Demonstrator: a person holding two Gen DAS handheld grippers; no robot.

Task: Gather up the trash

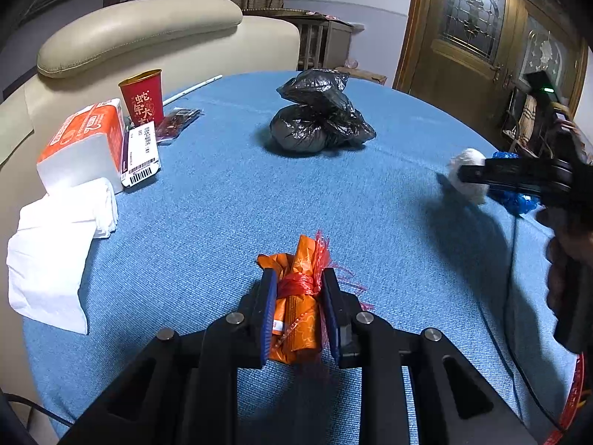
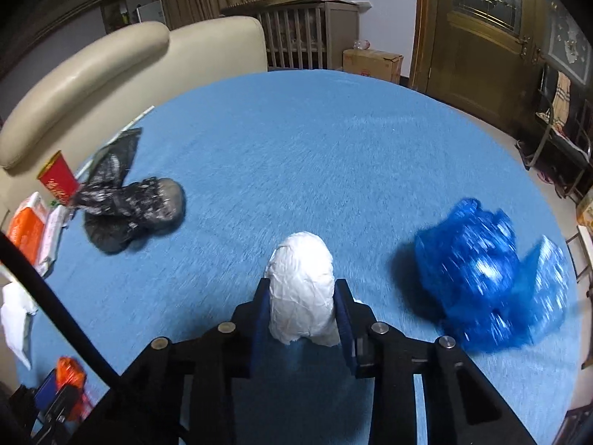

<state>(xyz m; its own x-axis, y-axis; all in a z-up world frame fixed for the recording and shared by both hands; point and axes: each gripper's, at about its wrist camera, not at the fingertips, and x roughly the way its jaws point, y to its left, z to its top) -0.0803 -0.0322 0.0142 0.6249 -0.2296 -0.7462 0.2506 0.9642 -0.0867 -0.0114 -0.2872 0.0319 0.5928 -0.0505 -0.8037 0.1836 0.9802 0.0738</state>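
Observation:
My left gripper point(image 1: 299, 278) is shut on an orange wrapper bundle point(image 1: 298, 319) tied with red mesh, held just above the blue tablecloth point(image 1: 229, 200). My right gripper point(image 2: 302, 285) is shut on a white crumpled paper ball point(image 2: 302, 289); it also shows at the right of the left wrist view point(image 1: 467, 176). A tied black trash bag point(image 1: 318, 118) lies at the table's far middle, and at the left in the right wrist view point(image 2: 129, 211). A crumpled blue plastic bag point(image 2: 485, 278) lies right of the right gripper.
At the table's left edge stand a red paper cup point(image 1: 143, 98), an orange tissue pack point(image 1: 83, 144), a barcoded packet point(image 1: 141, 155) and loose white tissues point(image 1: 55, 256). A cream sofa point(image 1: 141, 37) stands behind the table, a wooden door point(image 1: 467, 37) at far right.

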